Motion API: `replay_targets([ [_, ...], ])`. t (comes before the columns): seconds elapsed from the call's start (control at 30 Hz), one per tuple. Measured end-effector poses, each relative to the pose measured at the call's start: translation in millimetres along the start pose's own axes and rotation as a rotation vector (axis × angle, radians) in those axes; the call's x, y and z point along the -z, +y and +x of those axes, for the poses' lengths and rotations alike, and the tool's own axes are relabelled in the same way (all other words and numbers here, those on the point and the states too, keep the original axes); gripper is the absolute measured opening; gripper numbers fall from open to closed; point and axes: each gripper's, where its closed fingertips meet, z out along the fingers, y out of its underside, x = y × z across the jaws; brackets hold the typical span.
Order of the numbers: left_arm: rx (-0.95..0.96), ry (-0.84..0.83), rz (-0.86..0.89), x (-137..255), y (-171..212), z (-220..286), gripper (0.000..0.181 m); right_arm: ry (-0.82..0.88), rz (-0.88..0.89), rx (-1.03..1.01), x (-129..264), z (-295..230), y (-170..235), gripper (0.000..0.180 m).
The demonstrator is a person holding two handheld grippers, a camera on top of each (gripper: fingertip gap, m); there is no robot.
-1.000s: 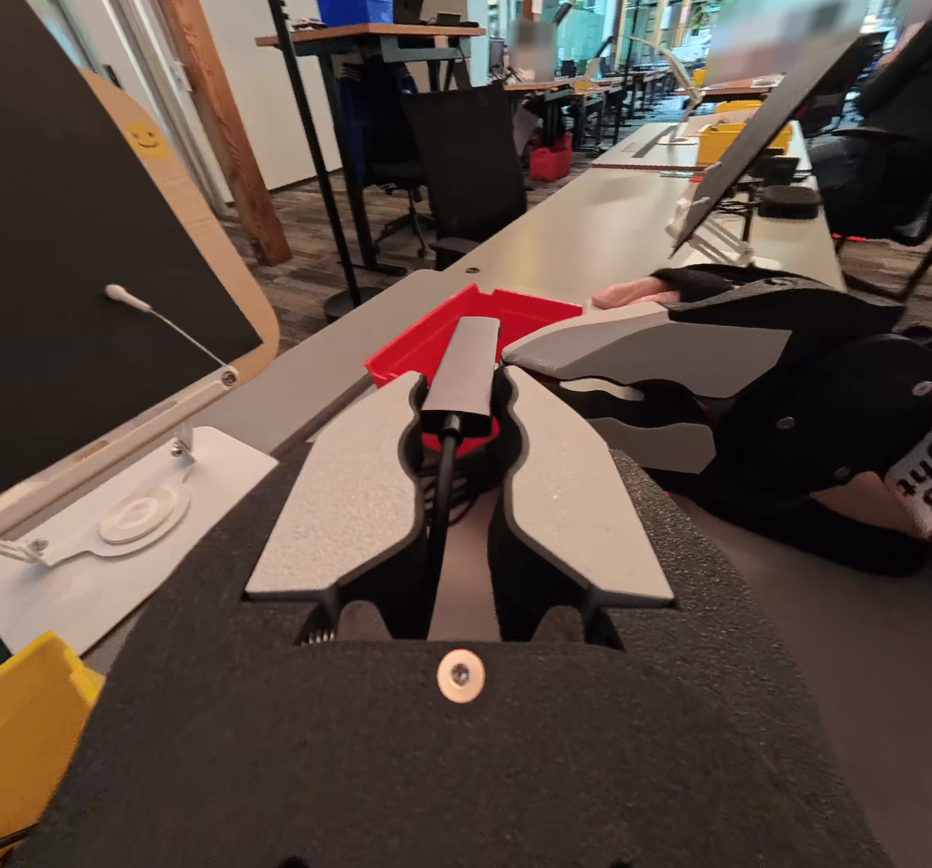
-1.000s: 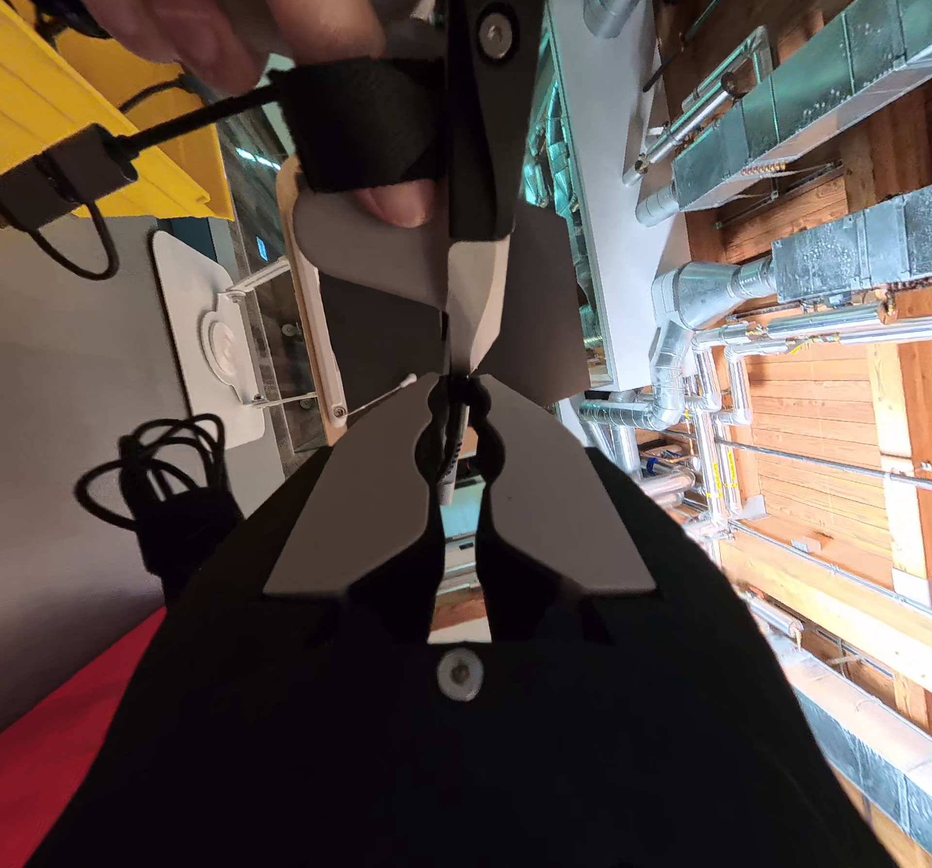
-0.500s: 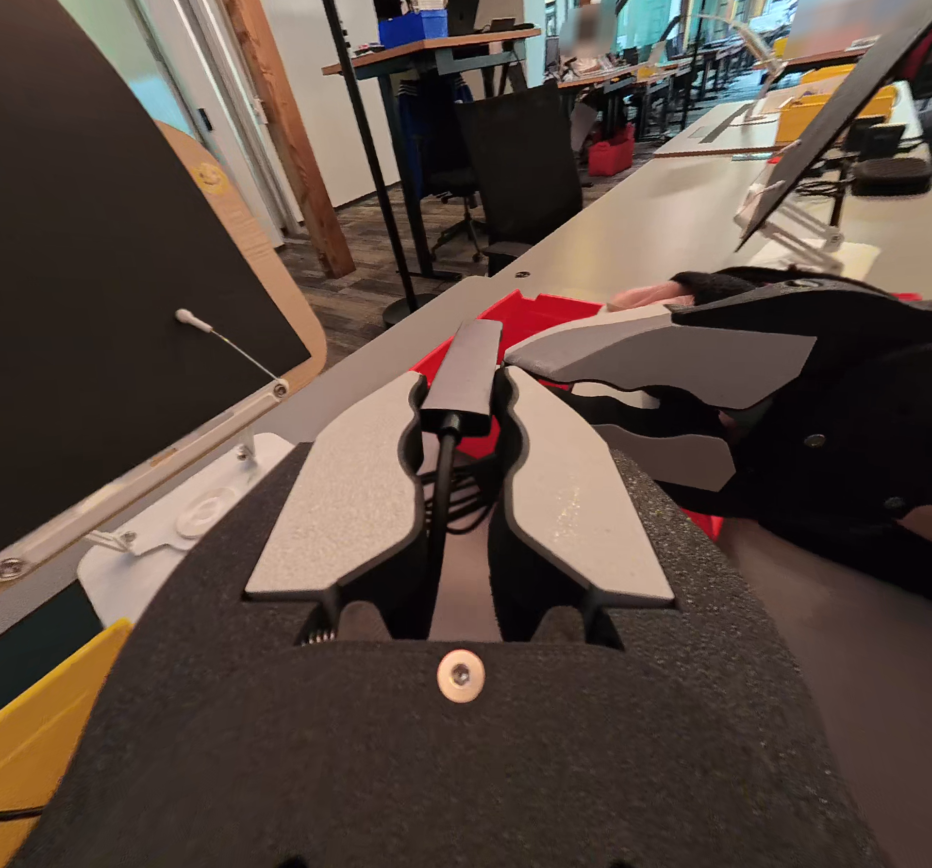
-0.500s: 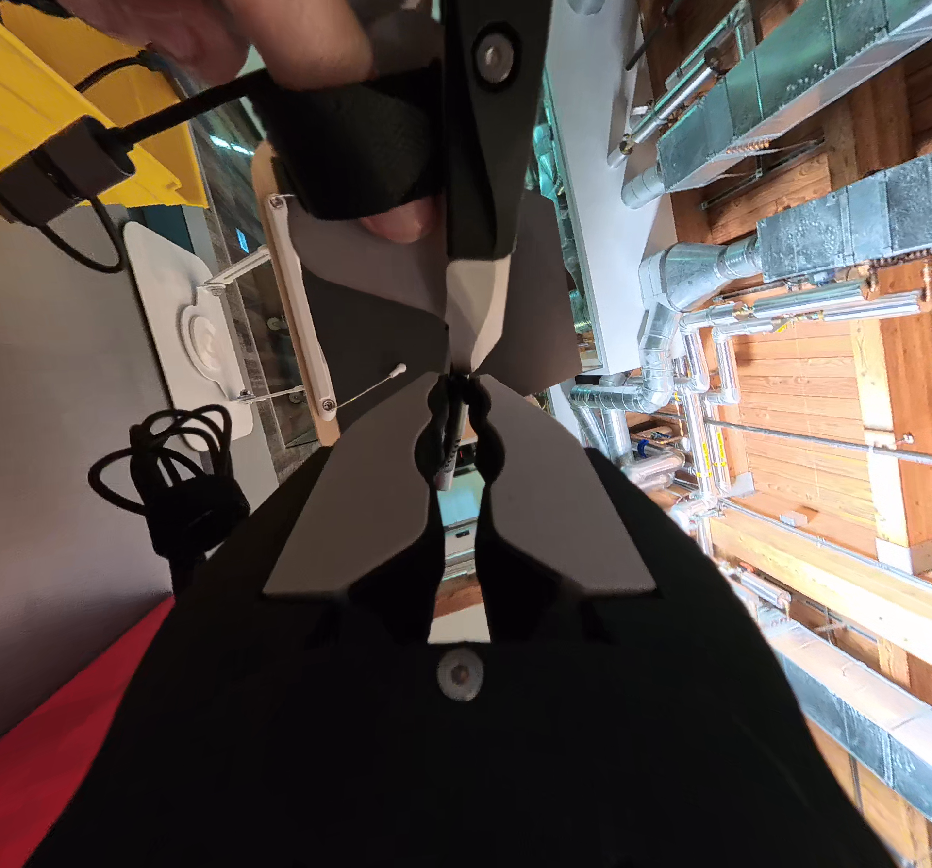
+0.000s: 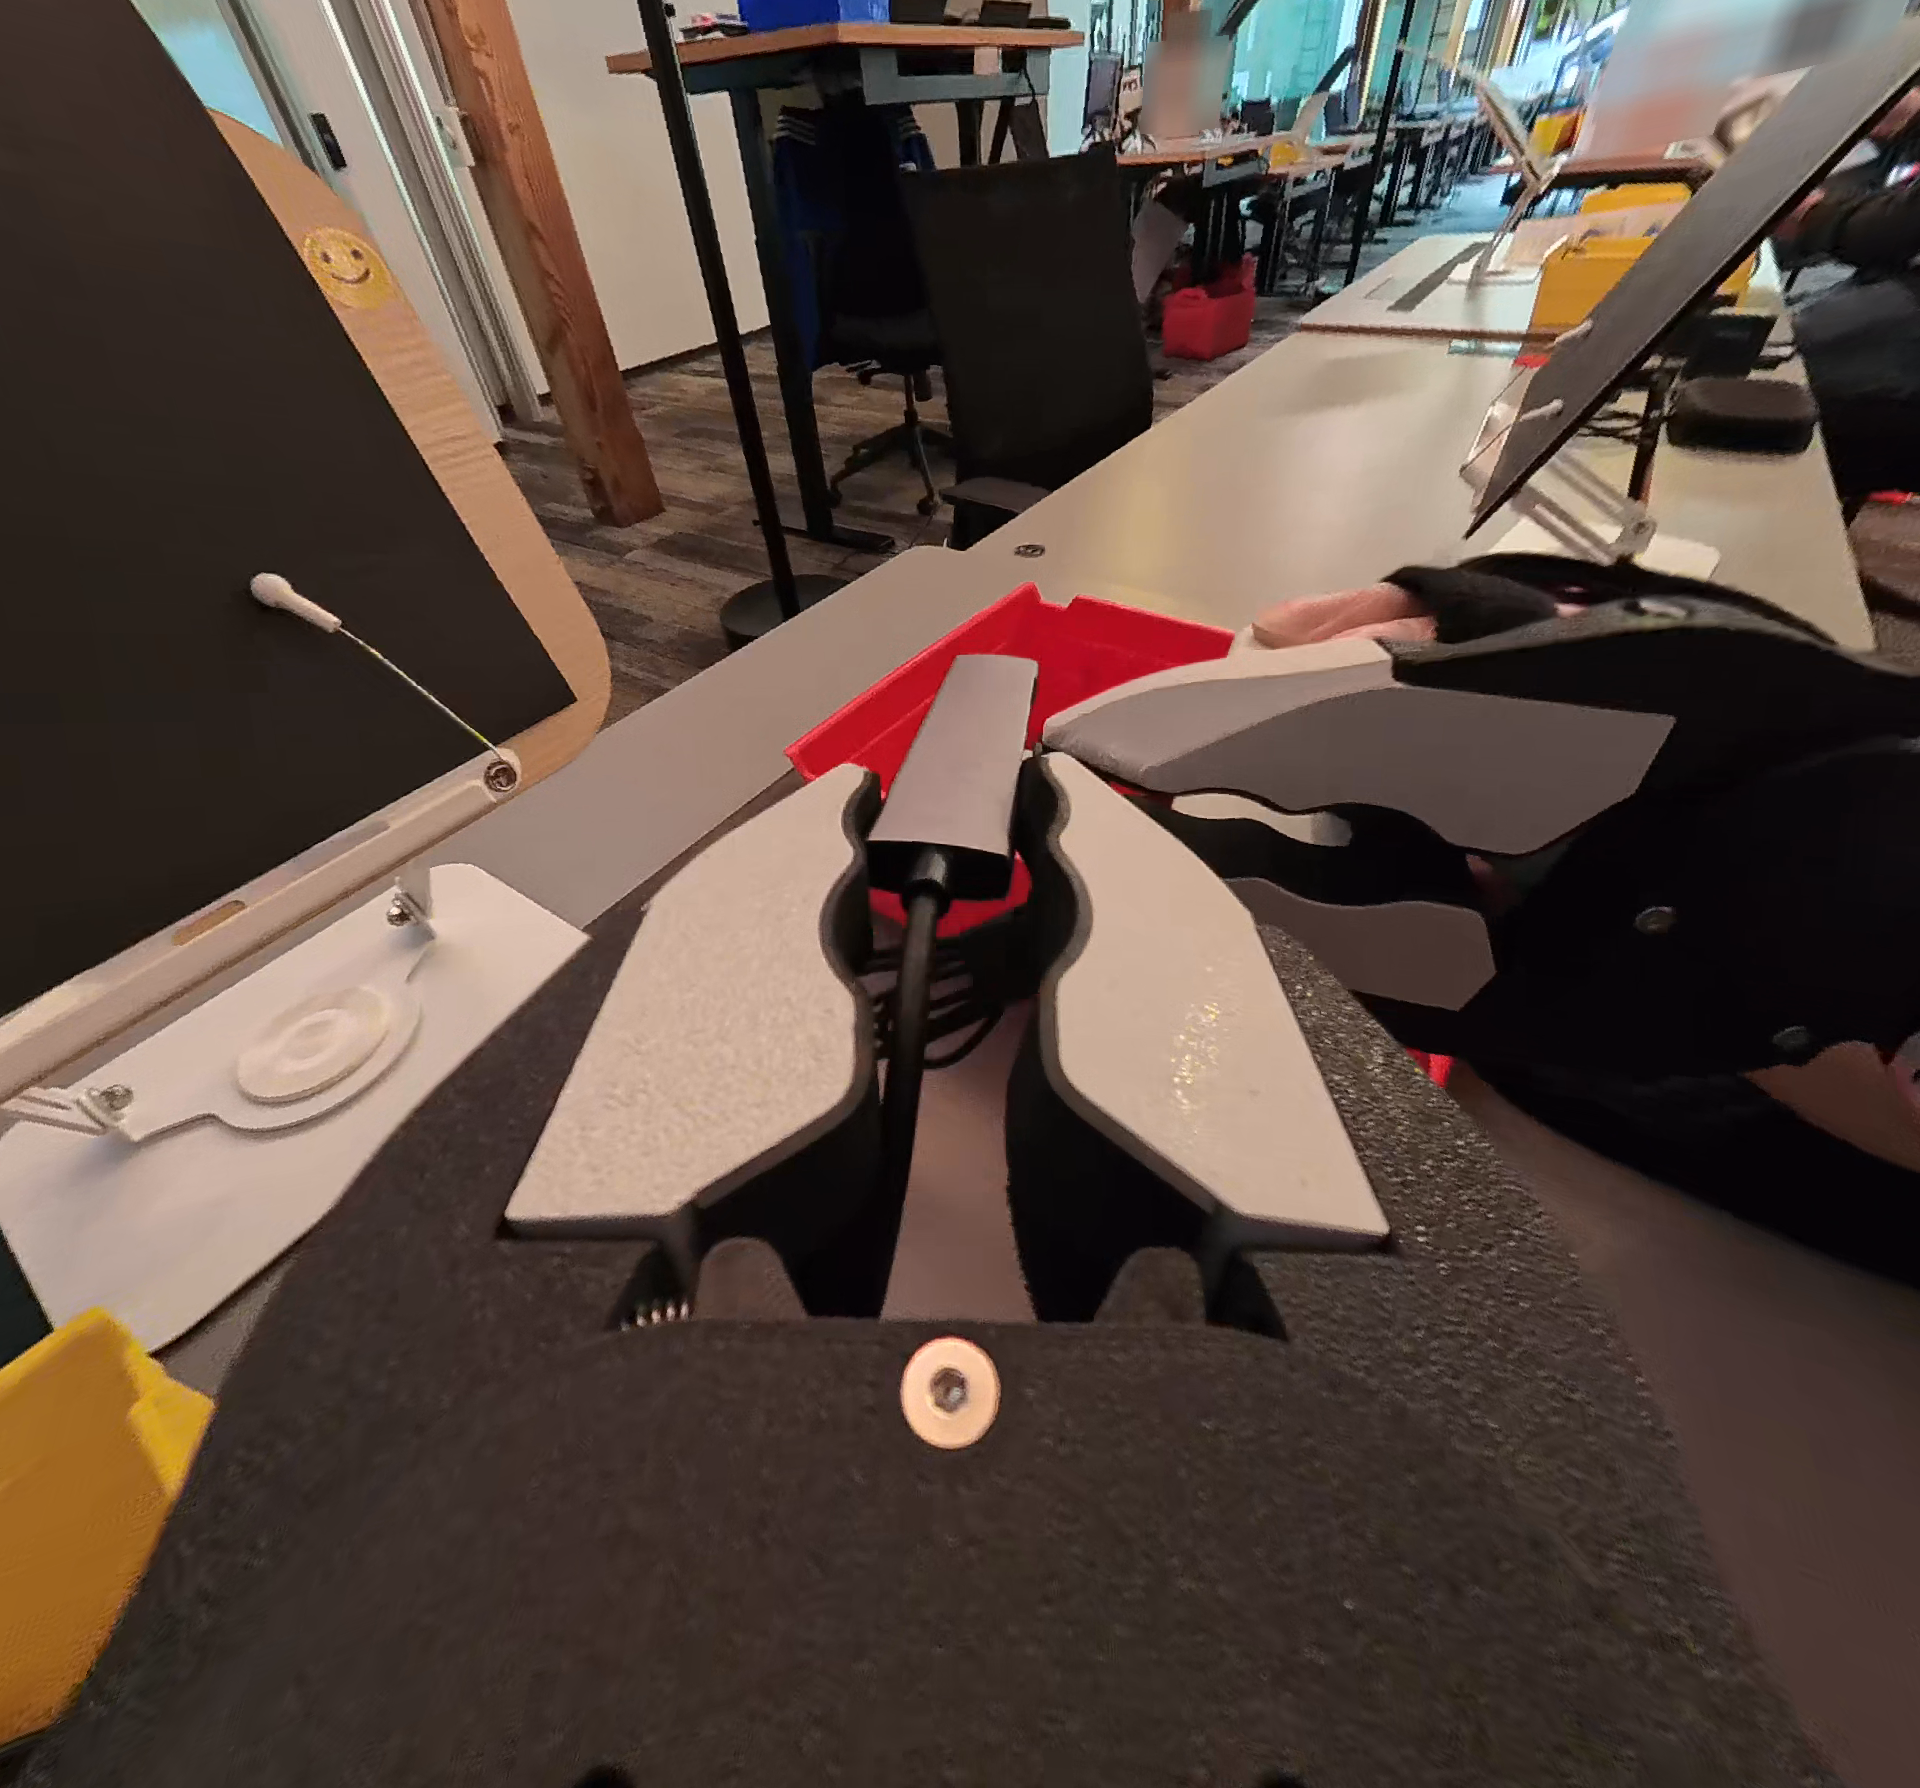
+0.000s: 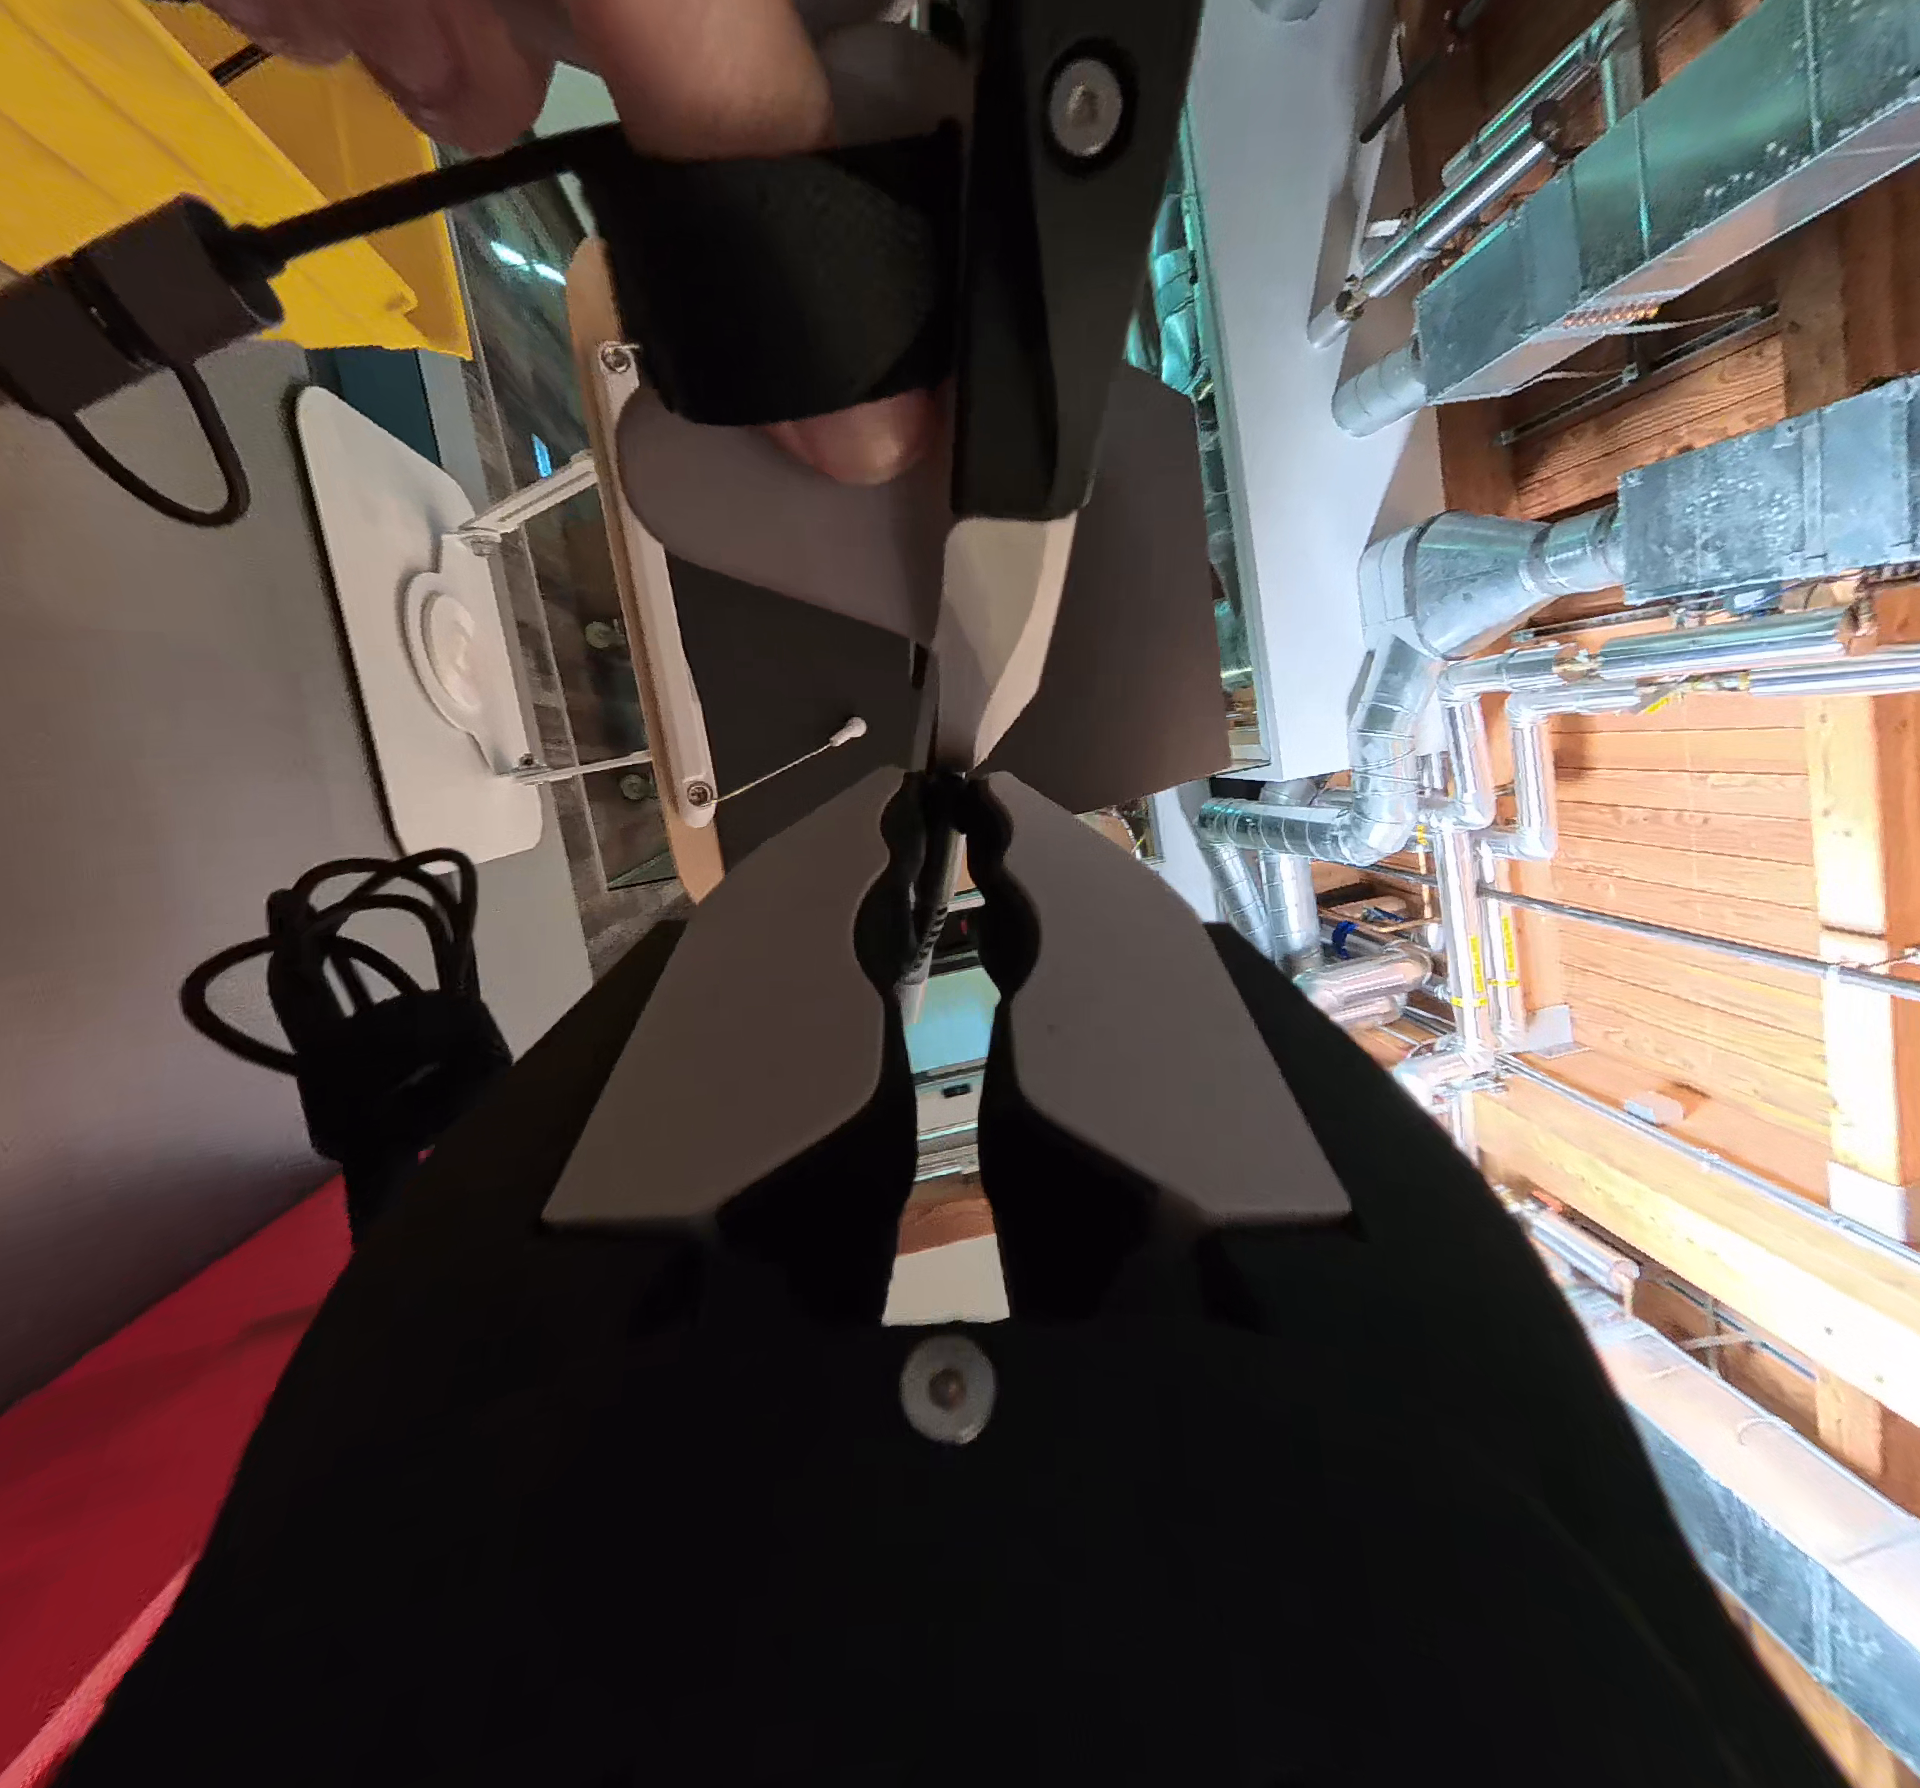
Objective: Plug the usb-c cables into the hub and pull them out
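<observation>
Looking along the left gripper: its two grey fingers are pressed in on the dark grey hub (image 5: 961, 762), gripping it by its near end.
Left gripper (image 5: 951, 782): clamped on the hub, which sticks out forward and slightly upward past the fingertips.
Hub lead: a black lead (image 5: 909, 1000) leaves the hub's near end and runs back between the fingers.
Right gripper (image 5: 1049, 736): it comes in from the right, turned on its side, its upper fingertip just beside the hub's right edge; whether it touches is unclear.
Red bin (image 5: 1101, 642): lies on the grey table (image 5: 1299, 471) just behind the hub.
Surroundings: a black board on a white stand (image 5: 208, 1104) to the left, a yellow bin (image 5: 73, 1489) at the lower left corner.

Right wrist view: the picture is rolled sideways, ceiling pipes at the right.
Right gripper (image 6: 943, 788): fingers drawn close on a thin usb-c cable plug (image 6: 928, 917) held between the tips.
Left gripper (image 6: 951, 668): it comes down from above, tip to tip with the right one, held by a hand (image 6: 499, 3).
Hub (image 6: 125, 304): a dark grey block with its lead shows at the upper left, in front of the yellow bin (image 6: 156, 138).
Bundled cable (image 6: 353, 1011): a black coil lies on the table (image 6: 125, 699), beside the red bin (image 6: 135, 1426).
</observation>
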Motion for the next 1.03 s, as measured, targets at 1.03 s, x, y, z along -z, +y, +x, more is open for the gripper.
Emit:
replay_targets([
  [1.03,-0.149,-0.212,0.128,9,-38,4,0.025,0.136,-0.033,0.002,16,39,-10,0.009],
])
